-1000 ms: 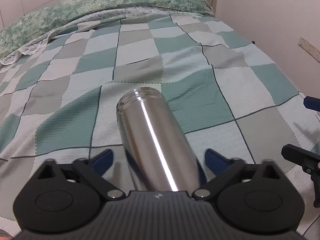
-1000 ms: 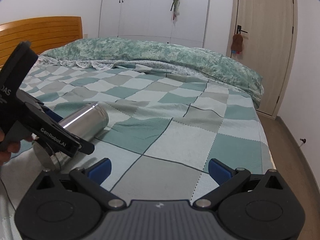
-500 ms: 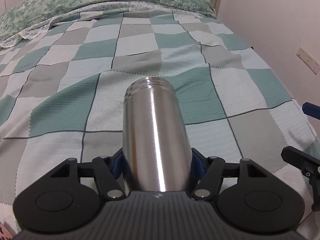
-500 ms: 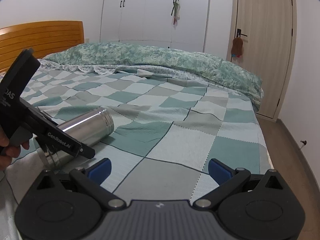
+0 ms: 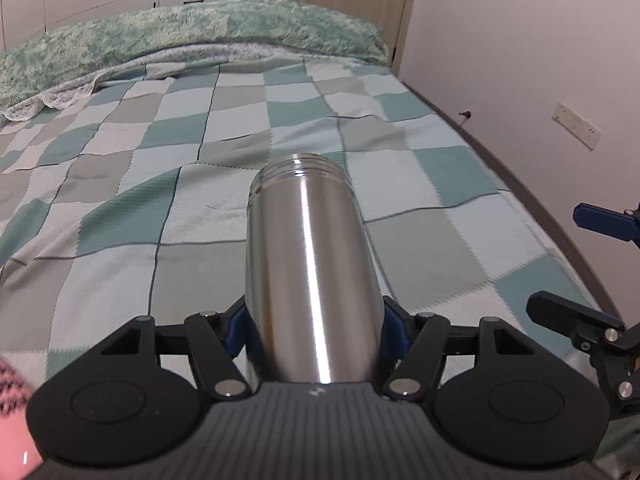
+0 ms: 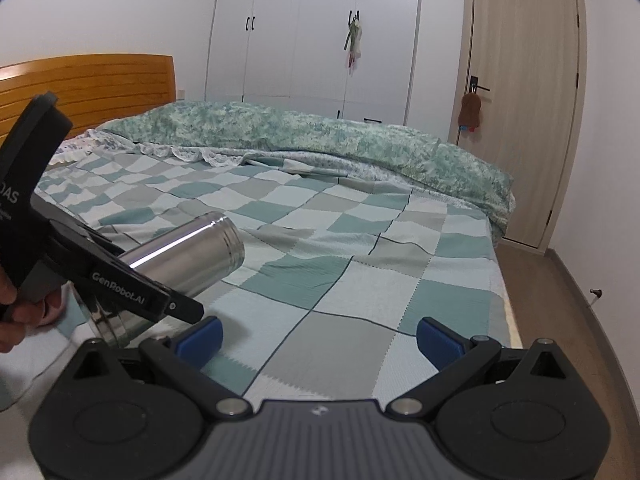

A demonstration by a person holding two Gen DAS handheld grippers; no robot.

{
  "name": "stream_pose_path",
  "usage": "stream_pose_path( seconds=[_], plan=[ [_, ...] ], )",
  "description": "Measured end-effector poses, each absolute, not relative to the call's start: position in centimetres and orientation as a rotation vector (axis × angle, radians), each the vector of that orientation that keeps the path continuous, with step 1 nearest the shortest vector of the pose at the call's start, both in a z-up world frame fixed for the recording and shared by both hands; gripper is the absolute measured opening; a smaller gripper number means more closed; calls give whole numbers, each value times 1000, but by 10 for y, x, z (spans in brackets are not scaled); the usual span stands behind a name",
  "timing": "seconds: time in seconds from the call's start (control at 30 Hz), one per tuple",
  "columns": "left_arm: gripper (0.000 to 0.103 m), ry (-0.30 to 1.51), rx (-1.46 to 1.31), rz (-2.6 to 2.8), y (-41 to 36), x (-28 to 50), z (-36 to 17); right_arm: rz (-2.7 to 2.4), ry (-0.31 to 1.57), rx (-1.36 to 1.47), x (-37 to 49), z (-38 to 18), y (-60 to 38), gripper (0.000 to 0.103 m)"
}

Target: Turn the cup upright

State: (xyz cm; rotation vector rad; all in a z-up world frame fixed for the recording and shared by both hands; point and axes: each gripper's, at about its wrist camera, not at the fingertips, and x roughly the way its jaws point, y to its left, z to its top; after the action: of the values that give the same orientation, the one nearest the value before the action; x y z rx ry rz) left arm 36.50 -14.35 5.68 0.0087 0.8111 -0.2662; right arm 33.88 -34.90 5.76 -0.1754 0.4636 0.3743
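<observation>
Steel cylindrical cup (image 5: 310, 264), left tool (image 5: 314, 330) clamping

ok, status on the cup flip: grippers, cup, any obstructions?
Left gripper shut on the steel cylindrical cup. Cup tilted, mouth raised off the checkered bedspread, not upright. Right gripper open, empty. Nothing blocking.

Steel cup (image 5: 310, 280), plain polished cylinder with a threaded rim band at the mouth and a bright glare stripe along its side. Not upright: tilted, mouth end raised and pointing away over the checkered bed (image 5: 120, 184), base end low near the bed's front. In right wrist view cup (image 6: 188, 256) slants up to the right, base seemingly off the cover.
</observation>
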Motion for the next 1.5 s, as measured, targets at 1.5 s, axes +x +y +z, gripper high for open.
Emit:
stream_pose_path(
  seconds=[1.5],
  plan=[
    [103, 721, -108, -303, -69, 146, 60, 334, 489, -166, 128, 93, -311, 103]
  ],
)
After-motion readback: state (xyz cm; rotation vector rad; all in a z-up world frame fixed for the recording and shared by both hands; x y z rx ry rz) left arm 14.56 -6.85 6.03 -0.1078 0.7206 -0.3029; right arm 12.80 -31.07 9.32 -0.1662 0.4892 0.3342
